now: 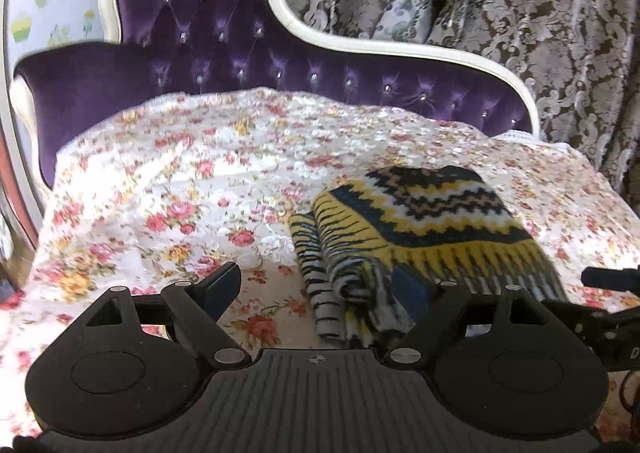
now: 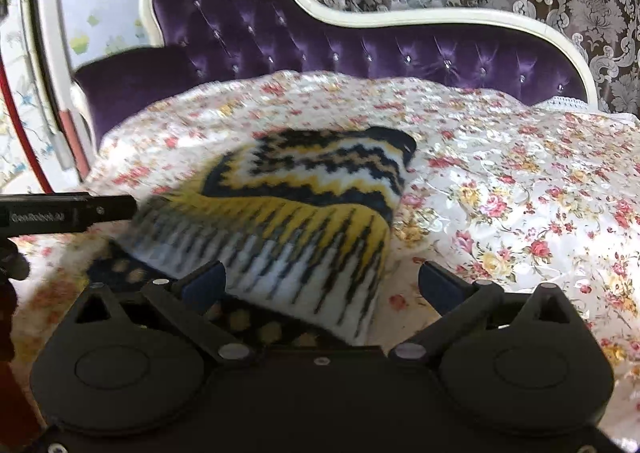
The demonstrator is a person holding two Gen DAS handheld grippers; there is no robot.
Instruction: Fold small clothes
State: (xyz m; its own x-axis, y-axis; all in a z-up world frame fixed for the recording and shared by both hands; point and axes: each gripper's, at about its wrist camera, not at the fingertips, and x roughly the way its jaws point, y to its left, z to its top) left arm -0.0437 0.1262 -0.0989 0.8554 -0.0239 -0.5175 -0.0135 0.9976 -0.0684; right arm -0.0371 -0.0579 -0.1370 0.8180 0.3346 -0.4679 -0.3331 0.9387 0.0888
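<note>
**Both Tongs Let Go, One Knit Lies Folded**

Left tongs (image 1: 320, 285) sit low and close to my camera, and they are spread wide. Nothing is pinched in them. One black finger (image 1: 222, 279) stands over the flowery cover (image 1: 160, 181). The other finger is partly hidden by the near, bunched edge of the knit (image 1: 408, 213), so I cannot tell if it touches the wool.

Right tongs (image 2: 320, 285) are spread wide too. The pale striped end of the knit (image 2: 288, 237) lies between their fingers, but the pads do not squeeze it. So I hold nothing with either hand.

The knit is a small woolly piece with yellow, black and white zigzags. It lies on the cover of the purple sofa (image 1: 208, 37), near the front edge. It looks doubled over, and a dark spotted layer peeks out under it in the right view.

I think one fold has just been laid down and let go. The left side is still lumpy. My next move, I think, is to pinch two corners of one edge, lift them together, and lay them flat across. I must grab only the wool, not the shiny cover under it.

My count: two tongs, one knit, one cover, one sofa. Patterned curtains (image 1: 520, 13) hang behind.
</note>
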